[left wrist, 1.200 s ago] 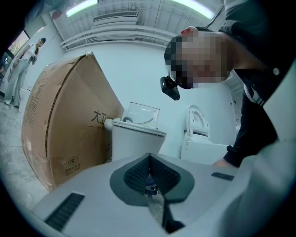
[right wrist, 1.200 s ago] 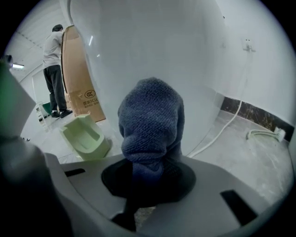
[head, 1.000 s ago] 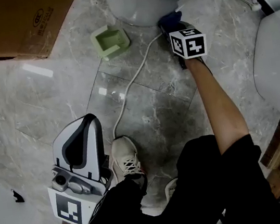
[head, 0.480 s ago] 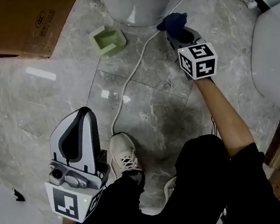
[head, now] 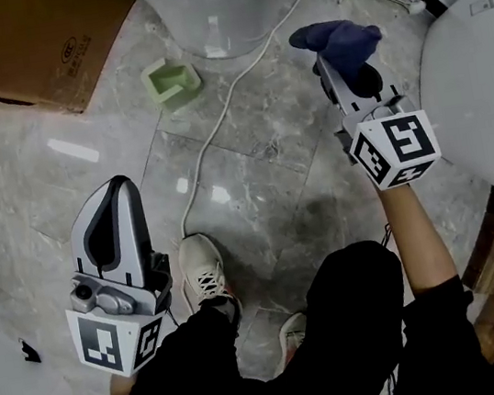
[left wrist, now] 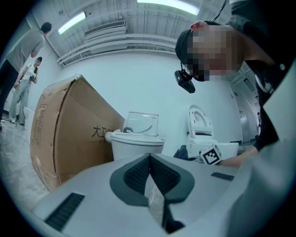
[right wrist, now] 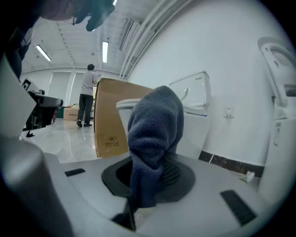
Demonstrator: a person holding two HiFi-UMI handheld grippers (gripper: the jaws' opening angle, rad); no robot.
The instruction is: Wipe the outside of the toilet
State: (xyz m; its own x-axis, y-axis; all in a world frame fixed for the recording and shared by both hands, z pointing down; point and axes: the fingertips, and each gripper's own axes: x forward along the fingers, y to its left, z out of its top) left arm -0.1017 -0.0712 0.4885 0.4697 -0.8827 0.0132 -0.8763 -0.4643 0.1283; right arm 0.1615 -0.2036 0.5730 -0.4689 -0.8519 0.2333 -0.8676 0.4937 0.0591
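Seen from above, a person stands on a grey marble floor [head: 252,172], holding a gripper in each hand. The white toilet [head: 217,6] is at the far edge, in the middle.

The right gripper [head: 340,75] is raised on the right, pointing away from the person. Its jaws are clamped on a dark blue cloth [head: 339,40], which bunches up over the tips. The cloth is near the toilet's right side but not touching it; bare floor shows between them. In the right gripper view the cloth stands up between the dark jaw pads and blocks much of the view.

The left gripper [head: 110,200] is low on the near left, well apart from the toilet. Its jaws are pressed together with nothing between them.

A white cable [head: 217,127] snakes across the floor from beside the toilet towards the person's shoe [head: 205,271]. A small green holder [head: 171,81] sits on the floor just left of the toilet base. A cardboard box [head: 27,41] fills the far left corner. A second white fixture [head: 482,99] runs along the right edge.

In the right gripper view, another person [right wrist: 87,95] stands far off beyond the box.
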